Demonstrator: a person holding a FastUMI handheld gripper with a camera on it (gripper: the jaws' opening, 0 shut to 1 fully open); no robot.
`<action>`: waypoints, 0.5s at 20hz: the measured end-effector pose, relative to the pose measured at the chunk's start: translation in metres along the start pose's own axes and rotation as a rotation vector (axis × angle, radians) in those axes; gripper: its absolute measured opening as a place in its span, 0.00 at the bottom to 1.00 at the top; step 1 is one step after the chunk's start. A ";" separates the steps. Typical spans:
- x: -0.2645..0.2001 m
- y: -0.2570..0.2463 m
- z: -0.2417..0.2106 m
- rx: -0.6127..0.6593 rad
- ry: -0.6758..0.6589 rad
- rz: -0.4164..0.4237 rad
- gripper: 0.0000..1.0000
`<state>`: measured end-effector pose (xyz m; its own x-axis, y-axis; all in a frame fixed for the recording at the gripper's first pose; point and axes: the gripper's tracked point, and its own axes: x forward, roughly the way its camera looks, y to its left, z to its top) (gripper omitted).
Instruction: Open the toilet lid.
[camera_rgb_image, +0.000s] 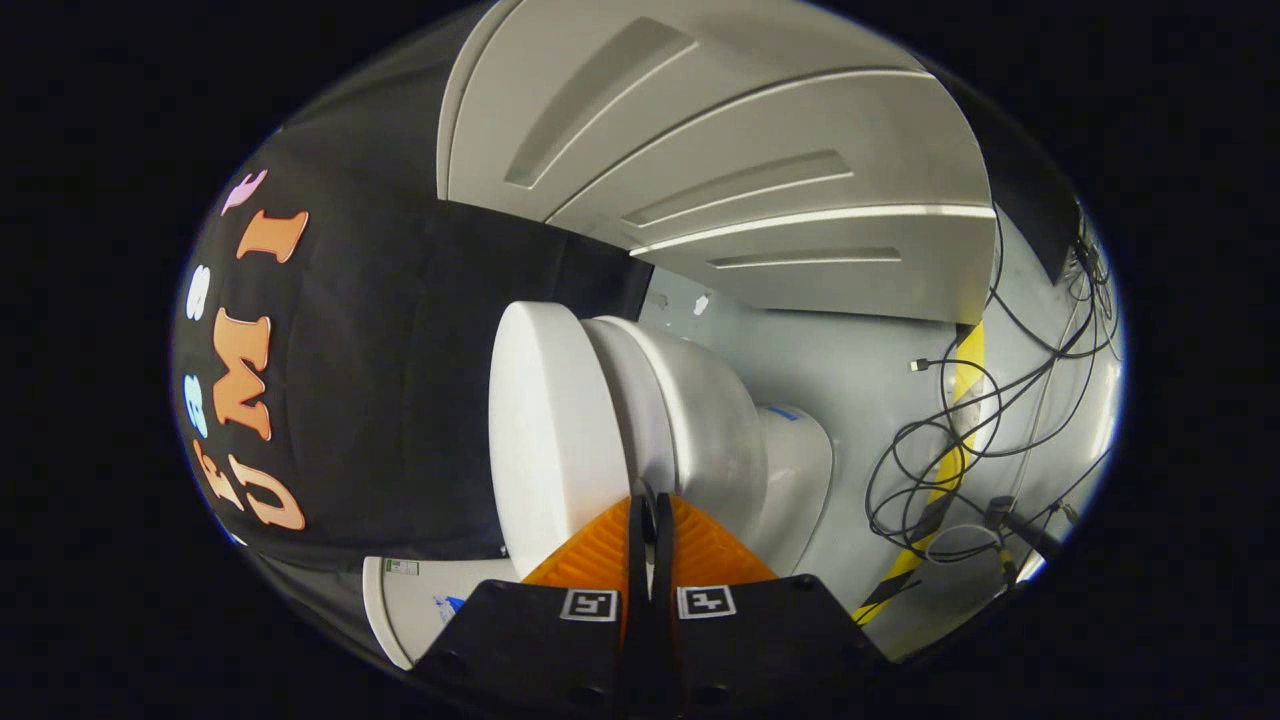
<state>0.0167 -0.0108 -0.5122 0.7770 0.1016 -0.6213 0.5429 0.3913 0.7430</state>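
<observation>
Gripper view, rolled so that the floor stood at one side. The gripper (650, 510) had its two orange fingers (600, 555) drawn together, only a thin dark slit remaining between the pads, and nothing was seen clamped between them. Their tips lay at the front edge of the toilet (700, 430), about where the lid (545, 430) met the bowl rim; whether they touched the edge or slipped under it could not be told. The lid, a white disc seen nearly edge-on, lay flat against the seat, with no gap visible between lid and bowl. The toilet stood just beyond the fingertips, its pedestal running away to the grey floor (850, 380); loose black cables (950, 450) and a strip of yellow-and-black tape (965, 370) lay well apart from it, and white panels (750, 150) rose behind. Judged from this arrangement, the approach to the lid's front edge appeared complete, while the lifting itself was not yet begun: the lid remained to be raised off the seat and swung back to an upright rest
</observation>
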 end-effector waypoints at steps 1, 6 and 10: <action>-0.004 0.009 0.000 -0.014 0.004 0.005 0.08; -0.021 0.051 0.000 -0.179 -0.024 0.012 0.08; -0.045 0.105 -0.010 -0.304 -0.075 0.045 0.08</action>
<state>0.0352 0.0349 -0.4084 0.8256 0.0613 -0.5610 0.3964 0.6446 0.6537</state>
